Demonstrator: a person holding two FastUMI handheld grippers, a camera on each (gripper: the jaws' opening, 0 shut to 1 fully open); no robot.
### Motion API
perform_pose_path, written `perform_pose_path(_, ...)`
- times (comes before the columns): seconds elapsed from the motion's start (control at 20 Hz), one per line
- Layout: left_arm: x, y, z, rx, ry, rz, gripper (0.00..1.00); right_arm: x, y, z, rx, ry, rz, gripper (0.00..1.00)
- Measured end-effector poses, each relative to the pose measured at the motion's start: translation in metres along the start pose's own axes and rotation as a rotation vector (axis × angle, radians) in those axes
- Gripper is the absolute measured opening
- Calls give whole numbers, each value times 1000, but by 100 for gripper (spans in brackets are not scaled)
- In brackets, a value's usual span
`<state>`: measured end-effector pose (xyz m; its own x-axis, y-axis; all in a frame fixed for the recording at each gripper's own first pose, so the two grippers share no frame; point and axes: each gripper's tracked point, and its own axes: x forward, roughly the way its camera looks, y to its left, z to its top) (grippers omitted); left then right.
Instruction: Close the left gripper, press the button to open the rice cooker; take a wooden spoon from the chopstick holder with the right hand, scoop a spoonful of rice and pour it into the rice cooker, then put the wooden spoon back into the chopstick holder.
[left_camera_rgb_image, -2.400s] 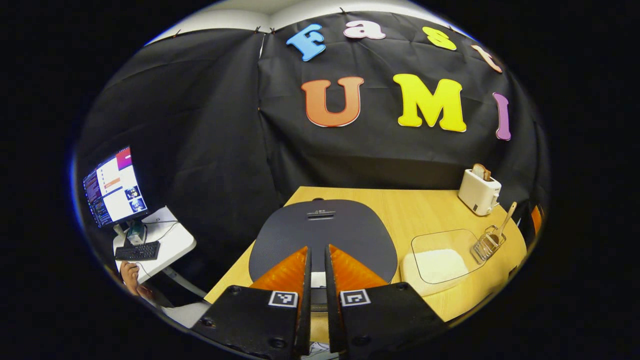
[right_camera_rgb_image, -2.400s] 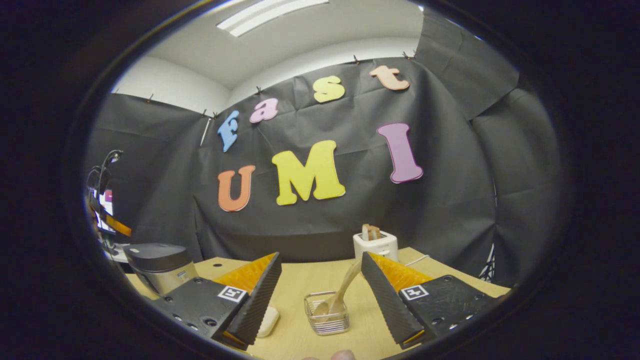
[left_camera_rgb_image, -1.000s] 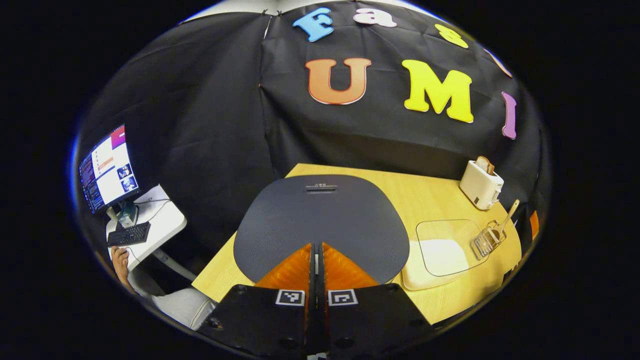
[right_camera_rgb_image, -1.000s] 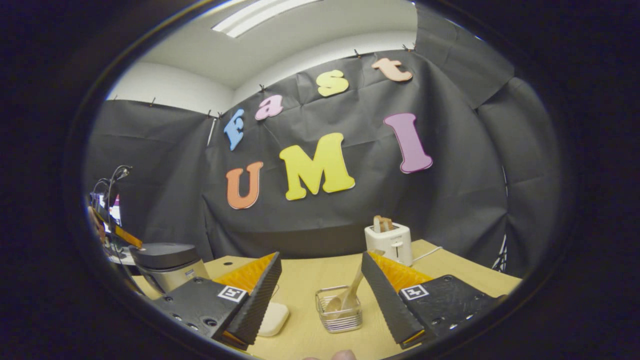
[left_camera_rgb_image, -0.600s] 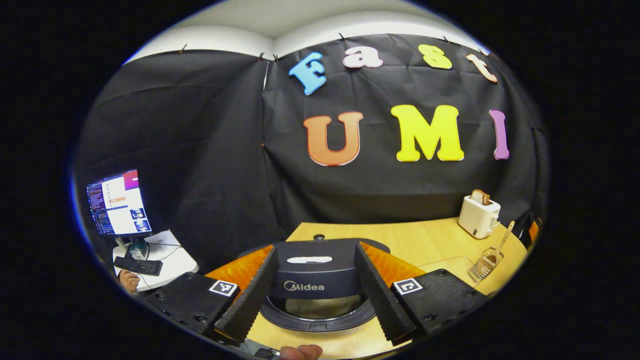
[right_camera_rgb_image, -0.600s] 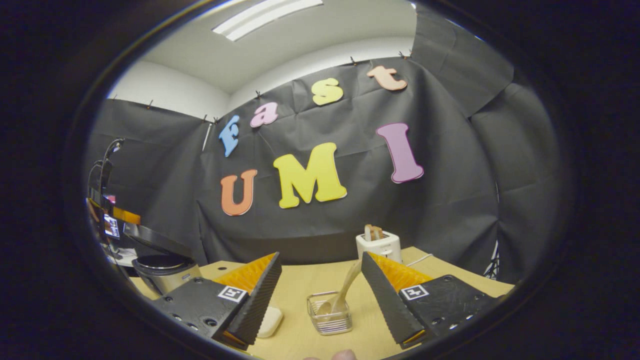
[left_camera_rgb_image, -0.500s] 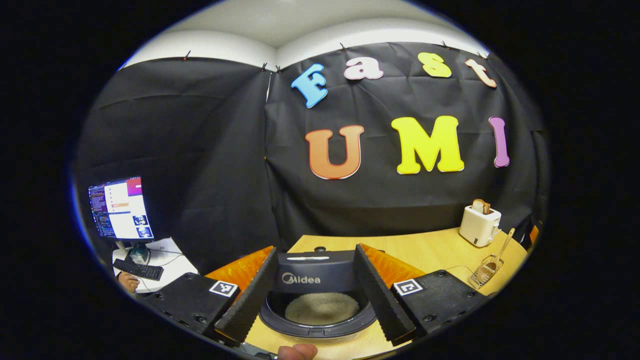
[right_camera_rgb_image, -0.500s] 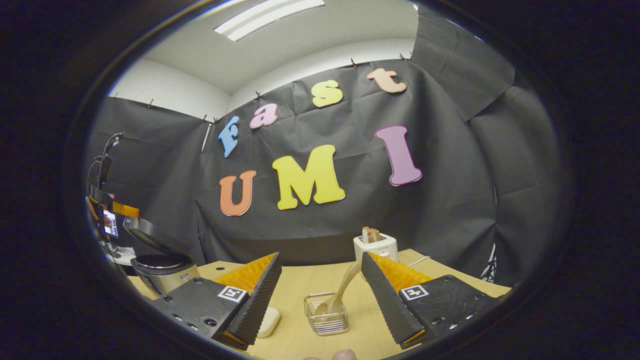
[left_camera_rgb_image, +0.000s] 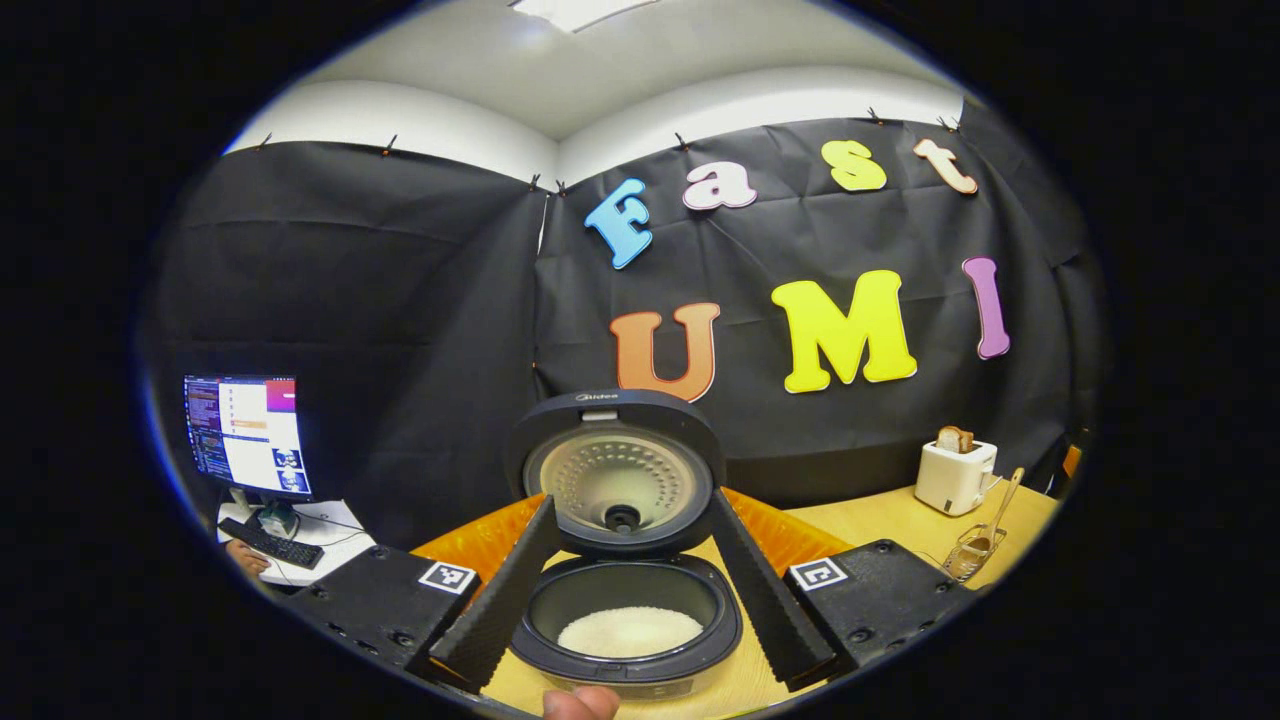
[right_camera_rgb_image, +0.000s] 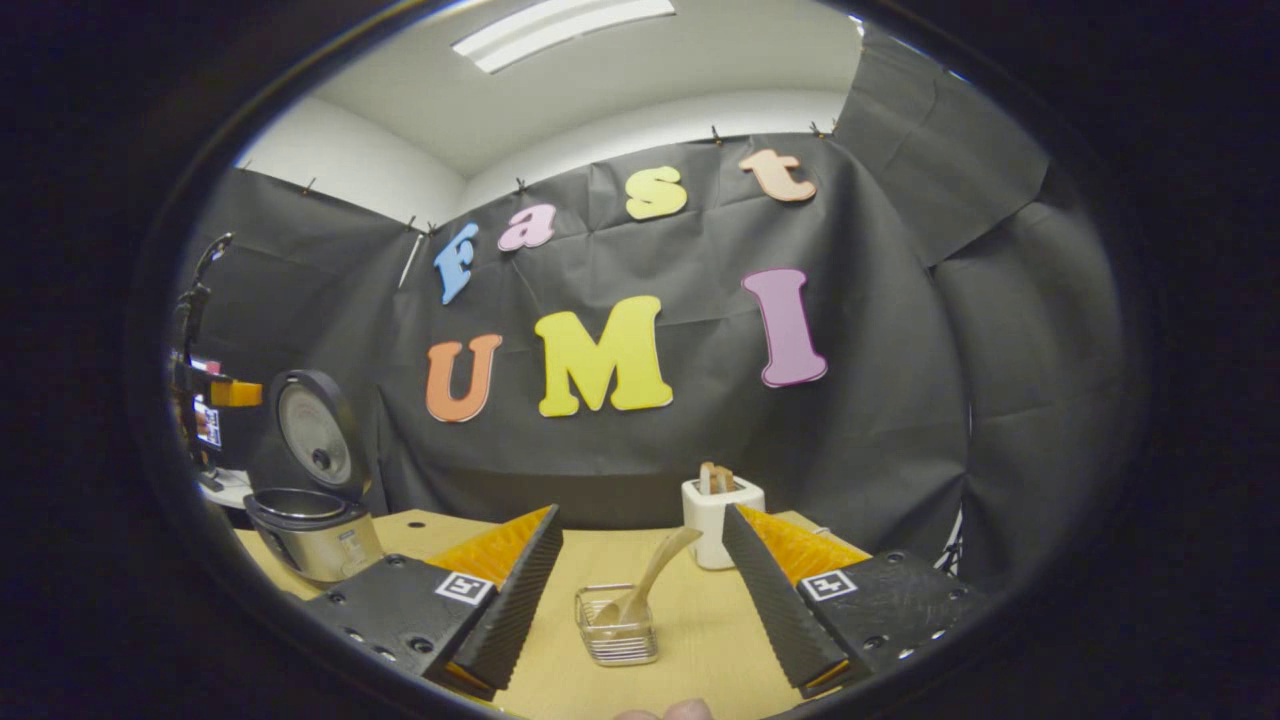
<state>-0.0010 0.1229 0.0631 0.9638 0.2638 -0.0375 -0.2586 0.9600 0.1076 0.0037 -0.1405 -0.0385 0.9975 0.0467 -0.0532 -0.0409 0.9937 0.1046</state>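
My left gripper: two black blocky bodies with screw heads, a square black-and-white marker tag on each at 7 and 5 o'clock, ridged wedge fingers. My right gripper: same build, tags at 7 and 5, screws along the body edges.

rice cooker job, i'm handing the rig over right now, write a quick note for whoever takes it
Left hand-held gripper: open, empty, in front of the rice cooker.
Right hand-held gripper: open, empty, facing the chopstick holder.
Done: lid is up, white rice visible in the pot.
Wooden spoon leans in the holder, untouched; toaster stands behind.
Left: take the spoon, scoop rice, pour into the cooker, return the spoon.
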Motion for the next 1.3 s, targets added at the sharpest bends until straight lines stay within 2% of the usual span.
perform_pose_path(0.2, -7, -28, -33, -24, 12, -43, 98, 5, -11, -9, -64, 45, -22, 95)
perform_pose_path(0.25, -9, -34, -40, -24, 16, -52, 98, 7, -10, -10, -76, 51, -22, 92)
perform_pose_path(0.3, -9, -37, -44, -27, 11, -52, 98, 10, -9, -10, -80, 53, -17, 95)
perform_pose_path(0.35, -11, -40, -45, -31, 3, -51, 98, 14, -6, -10, -80, 57, -10, 95)
perform_pose_path(0.4, -12, -42, -47, -38, -2, -52, 98, 19, -4, -14, -80, 66, -2, 91)
perform_pose_path(0.45, -12, -44, -47, -48, -7, -57, 98, 24, -1, -18, -84, 77, 6, 96)
perform_pose_path(0.65, -15, -46, -47, -80, -17, -75, 98, 49, 7, -40, -117, 120, 19, 96)
perform_pose_path(0.7, -14, -44, -42, -78, -38, -76, 98, 54, 9, -46, -123, 136, 21, 92)
perform_pose_path(0.75, -14, -43, -39, -73, -50, -74, 98, 59, 10, -54, -122, 153, 26, 95)
perform_pose_path(0.85, -16, -38, -38, -58, -65, -64, 98, 71, 10, -66, -100, 190, 30, 93)
perform_pose_path(0.9, -16, -37, -38, -48, -69, -61, 98, 76, 7, -74, -85, 212, 27, 96)
perform_pose_path(0.95, -16, -36, -38, -39, -74, -59, 98, 82, 4, -81, -71, 233, 21, 93)
perform_pose_path(1.0, -15, -35, -40, -29, -73, -54, 98, 88, 0, -87, -56, 251, 16, 96)
perform_pose_path(1.05, -14, -35, -43, -20, -70, -53, 98, 95, -3, -93, -42, 269, 12, 93)
perform_pose_path(1.15, -12, -36, -48, -5, -62, -54, 98, 108, -7, -103, -8, 307, 11, 96)
perform_pose_path(1.3, -9, -33, -51, 14, -50, -46, 98, 126, -13, -113, 45, 343, 11, 92)
